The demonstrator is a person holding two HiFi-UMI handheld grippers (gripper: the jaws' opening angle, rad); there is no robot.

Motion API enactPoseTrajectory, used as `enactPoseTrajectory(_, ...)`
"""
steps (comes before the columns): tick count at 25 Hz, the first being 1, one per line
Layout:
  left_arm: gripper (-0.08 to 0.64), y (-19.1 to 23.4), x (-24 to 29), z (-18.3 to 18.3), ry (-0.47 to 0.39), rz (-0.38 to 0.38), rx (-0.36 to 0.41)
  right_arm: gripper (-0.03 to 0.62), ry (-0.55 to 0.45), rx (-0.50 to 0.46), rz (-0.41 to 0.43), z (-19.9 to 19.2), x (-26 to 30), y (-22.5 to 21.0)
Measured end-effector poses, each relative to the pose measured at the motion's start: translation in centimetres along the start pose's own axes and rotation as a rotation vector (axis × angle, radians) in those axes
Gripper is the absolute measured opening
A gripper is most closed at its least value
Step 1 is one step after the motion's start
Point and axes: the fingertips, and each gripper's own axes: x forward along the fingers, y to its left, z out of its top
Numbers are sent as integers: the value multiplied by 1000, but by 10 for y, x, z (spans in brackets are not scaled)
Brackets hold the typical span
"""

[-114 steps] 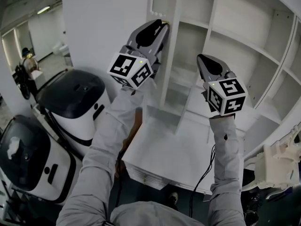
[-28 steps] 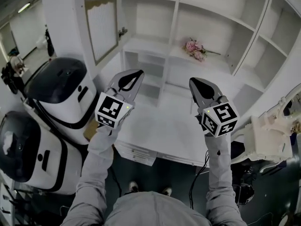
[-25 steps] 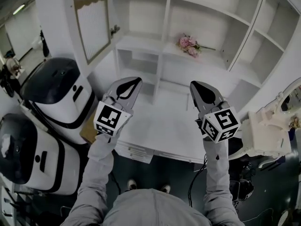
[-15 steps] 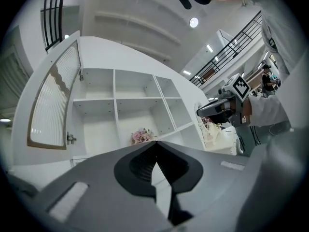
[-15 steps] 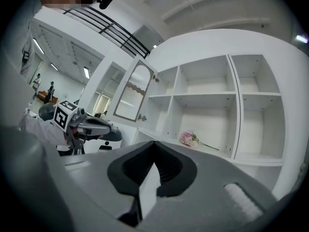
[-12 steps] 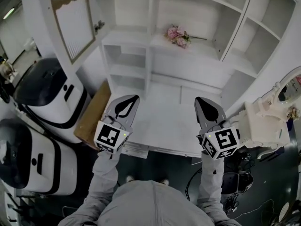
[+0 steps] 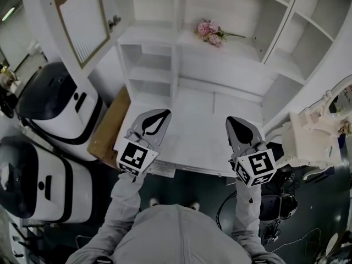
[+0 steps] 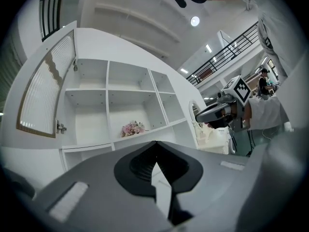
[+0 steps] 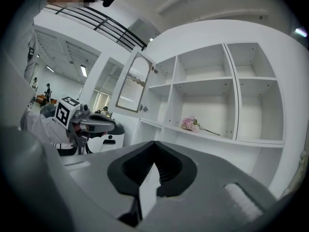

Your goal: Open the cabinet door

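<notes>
The white cabinet door (image 7: 82, 26), with its ribbed pane and a small knob (image 7: 114, 22), stands swung wide open at the upper left. It also shows in the left gripper view (image 8: 46, 91) and the right gripper view (image 9: 133, 83). My left gripper (image 7: 163, 113) hovers low in front of the cabinet's counter, shut and empty, well below and right of the door. My right gripper (image 7: 230, 120) is level with it, also shut with nothing held. The jaw tips meet in both gripper views, left gripper (image 8: 155, 143) and right gripper (image 9: 154, 142).
A pink flower sprig (image 7: 209, 31) lies on an open shelf. Two black-and-white rounded machines (image 7: 55, 98) (image 7: 33, 180) stand at the left, with a brown board (image 7: 110, 128) beside the cabinet. A white ornate furniture piece (image 7: 316, 131) sits at the right.
Both grippers have dropped and drawn back from the cabinet towards me. A few seconds ago the left gripper was up at the door's edge; the door now hangs wide open.
</notes>
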Motion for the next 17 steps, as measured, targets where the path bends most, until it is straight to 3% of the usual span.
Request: enactPoseTrajectory(17,17,-7,14,-22,43,-27,-41,2,12,21,-6,-11,6,-6)
